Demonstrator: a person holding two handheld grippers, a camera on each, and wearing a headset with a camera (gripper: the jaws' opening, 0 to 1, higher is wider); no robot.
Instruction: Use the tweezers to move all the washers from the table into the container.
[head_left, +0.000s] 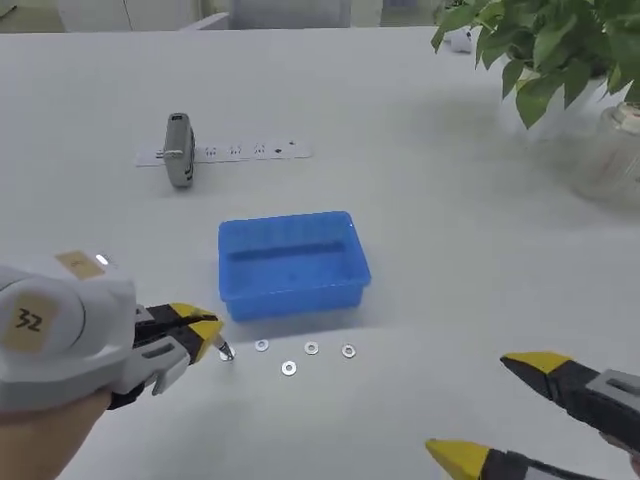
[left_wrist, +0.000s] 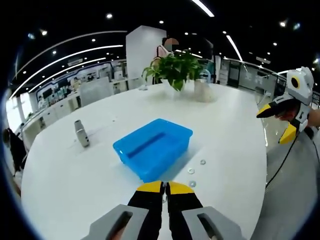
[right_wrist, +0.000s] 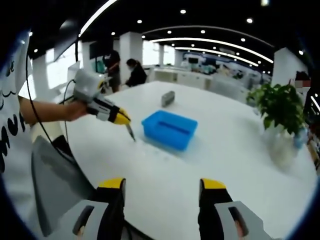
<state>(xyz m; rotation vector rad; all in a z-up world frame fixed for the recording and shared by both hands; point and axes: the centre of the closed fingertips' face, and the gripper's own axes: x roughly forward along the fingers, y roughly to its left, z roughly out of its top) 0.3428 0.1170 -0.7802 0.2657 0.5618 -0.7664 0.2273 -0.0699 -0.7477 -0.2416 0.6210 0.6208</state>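
1. Now left gripper (head_left: 203, 333) fingers pinch tweezers (head_left: 225, 350); right gripper (right_wrist: 162, 186) fingers spread.
2. Washers (head_left: 311, 348) lie on table (head_left: 450, 250) at tips' 3 o'clock; bin (head_left: 293, 262) at their 12.
3. Nip nearest washer's rim, lift level.

A shallow, open-topped blue plastic container (head_left: 296, 294), rectangular, sits upright on the white table (head_left: 450, 250). Four small flat silver metal washers (head_left: 289, 368) lie just in front of its near wall, three in a loose row and the fourth slightly nearer the person. Thin silver metal tweezers (head_left: 225, 350) jut from the closed left gripper (head_left: 208, 333), tip angled down just left of the washers.
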